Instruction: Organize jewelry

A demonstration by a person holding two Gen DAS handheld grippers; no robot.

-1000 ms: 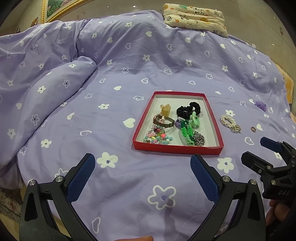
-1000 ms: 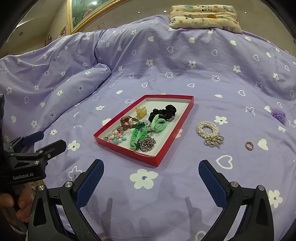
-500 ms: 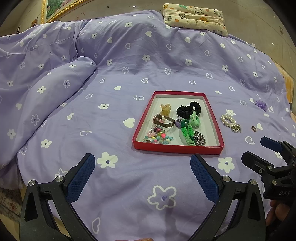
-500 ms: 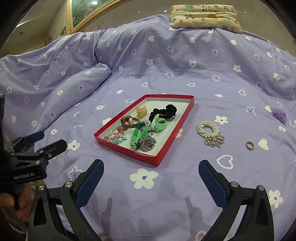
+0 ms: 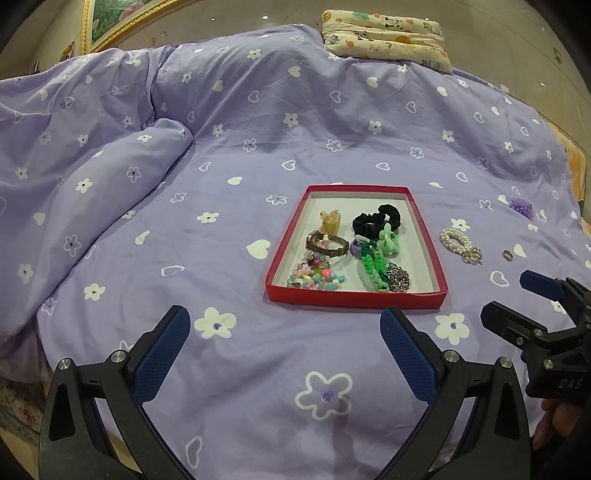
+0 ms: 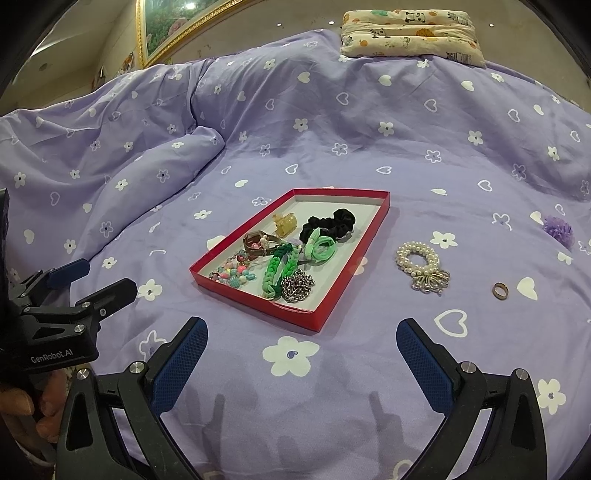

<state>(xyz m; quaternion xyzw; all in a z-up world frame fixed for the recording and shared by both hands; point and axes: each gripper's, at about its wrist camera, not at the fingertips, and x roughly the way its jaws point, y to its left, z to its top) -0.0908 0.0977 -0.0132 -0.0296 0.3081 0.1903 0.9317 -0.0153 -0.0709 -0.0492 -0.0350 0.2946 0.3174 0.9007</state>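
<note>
A red tray [image 5: 284, 243] [image 6: 354, 258] lies on the purple bedspread and holds a black scrunchie [image 5: 376, 219], green braided bands [image 5: 375, 264], a silver chain [image 6: 297, 285], coloured beads [image 5: 316, 275] and a brown bracelet [image 5: 327, 245]. Right of the tray lie a pearl bracelet [image 6: 419, 260] [image 5: 458, 242], a small brown ring [image 6: 500, 290] [image 5: 508, 254] and a purple pom-pom [image 6: 557, 229]. My left gripper [image 5: 284, 339] is open and empty, near the tray's front edge. My right gripper [image 6: 301, 349] is open and empty, in front of the tray.
A patterned pillow [image 5: 386, 35] lies at the far end of the bed. The duvet bunches into a fold [image 5: 110, 177] at the left. A gold-framed picture [image 6: 166, 26] hangs on the back wall. Each gripper shows in the other's view [image 5: 535, 321] [image 6: 74, 295].
</note>
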